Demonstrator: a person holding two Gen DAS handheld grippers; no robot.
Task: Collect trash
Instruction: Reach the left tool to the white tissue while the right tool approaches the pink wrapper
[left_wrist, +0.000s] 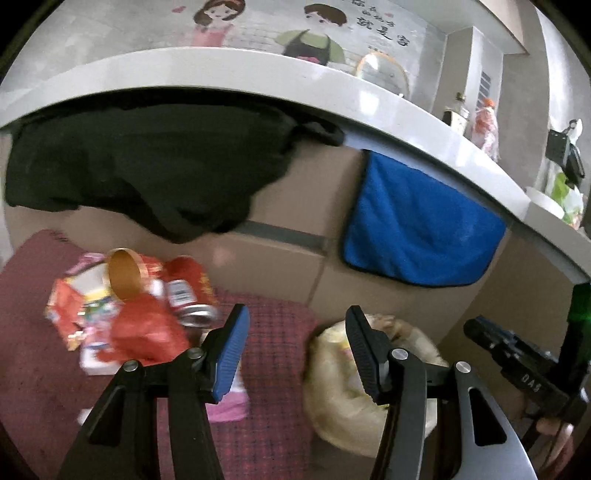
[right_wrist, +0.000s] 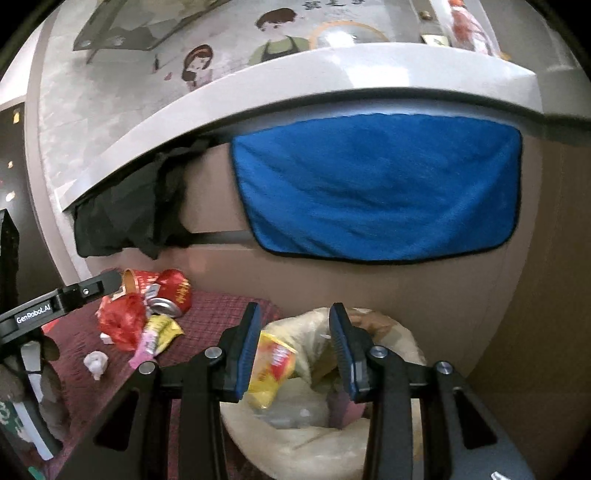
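- While the left gripper (left_wrist: 295, 347) hangs over a dark red checked mat (left_wrist: 280, 332), its blue-padded fingers (left_wrist: 232, 347) stand well apart and clasp nothing.
- To its left on the mat lies a heap of trash: a crumpled red plastic wrapper (left_wrist: 144, 332), a red drink can (left_wrist: 188, 301) on its side with its silver top facing the camera, a tube with a gold inside (left_wrist: 123, 273), and bright printed snack packets (left_wrist: 70, 310).
- A pink packet (left_wrist: 231, 404) lies just below the left finger, partly hidden by it.
- To the right of the mat sits a cream-coloured trash bag (left_wrist: 332, 387), its mouth open upward, close against the brown cabinet front (left_wrist: 288, 258).
- The right gripper (right_wrist: 295, 347) hovers above that bag (right_wrist: 306, 443), jaws spread wide and empty.
- Between its fingers, a yellow and red snack packet (right_wrist: 273, 369) lies inside the bag's mouth, touching or just beside the left pad; which, I cannot tell.
- From the right wrist view, the heap shows the can (right_wrist: 164, 306), the red wrapper (right_wrist: 122, 325), a yellow packet (right_wrist: 162, 332), and a small white crumpled scrap (right_wrist: 96, 363) set apart from it on the mat (right_wrist: 210, 314).
- A blue towel (right_wrist: 376, 188) and a black cloth (right_wrist: 125, 218) hang from the pale counter edge (right_wrist: 258, 92) above.
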